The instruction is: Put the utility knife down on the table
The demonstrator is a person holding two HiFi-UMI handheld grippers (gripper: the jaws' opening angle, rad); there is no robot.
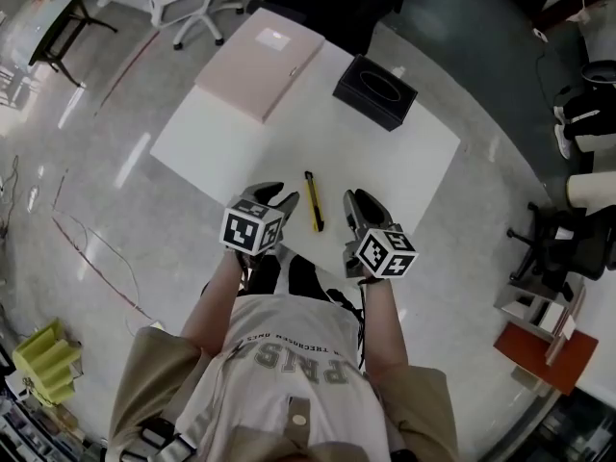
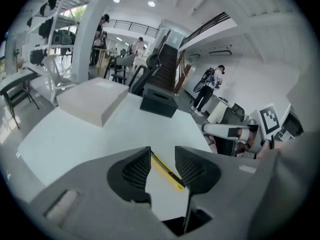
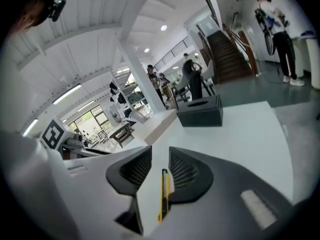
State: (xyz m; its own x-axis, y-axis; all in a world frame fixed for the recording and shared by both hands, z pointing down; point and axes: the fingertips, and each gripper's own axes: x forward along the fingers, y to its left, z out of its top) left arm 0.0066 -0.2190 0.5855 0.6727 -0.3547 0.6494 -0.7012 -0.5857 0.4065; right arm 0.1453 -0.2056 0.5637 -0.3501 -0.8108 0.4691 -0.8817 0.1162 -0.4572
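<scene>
A yellow and black utility knife [image 1: 313, 201] lies flat on the white table [image 1: 404, 162], near its front edge, between my two grippers. My left gripper [image 1: 276, 198] hangs just left of it and above the table, jaws open and empty. My right gripper [image 1: 360, 206] hangs just right of it, also open and empty. Through the left gripper's open jaws [image 2: 163, 166] the knife [image 2: 167, 172] shows on the table below. In the right gripper view the knife [image 3: 164, 194] lies below the gap of the jaws [image 3: 160, 166], touching neither pad.
A black tissue box [image 1: 375, 91] stands at the table's far side, and a flat pale pink box [image 1: 258, 63] lies at the far left. An office chair [image 1: 183, 3] stands beyond. Red-brown shelving [image 1: 547, 340] and a black chair base [image 1: 549, 243] sit on the floor at the right.
</scene>
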